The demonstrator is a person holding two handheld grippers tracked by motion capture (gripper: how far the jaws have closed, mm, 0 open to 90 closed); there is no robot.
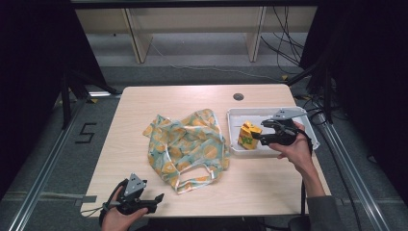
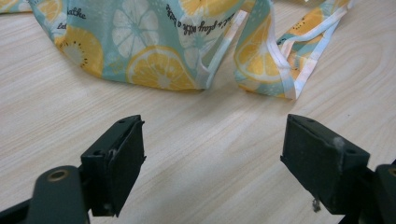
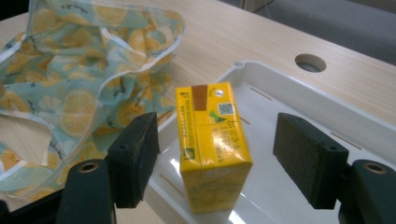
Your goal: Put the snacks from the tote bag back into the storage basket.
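A yellow juice carton (image 3: 212,144), a small box of glossy printed card with sharp edges and a brown strip on its top, stands upright in a white plastic tray (image 3: 299,112). The tray is shallow and rectangular, with rounded corners and a smooth shiny floor, and it sits at the right side of a light wooden table (image 1: 144,101) with fine grain. Beside the tray lies a soft cloth bag (image 1: 190,144), crumpled, teal with orange slices printed on it and white edging.

The right gripper (image 3: 217,158) has its black, matte jaws wide apart. The carton stands between them, with a gap on each side, so nothing is gripped.

The left gripper (image 2: 212,163) is also wide open and holds nothing, low over bare wood near the bag's edge.
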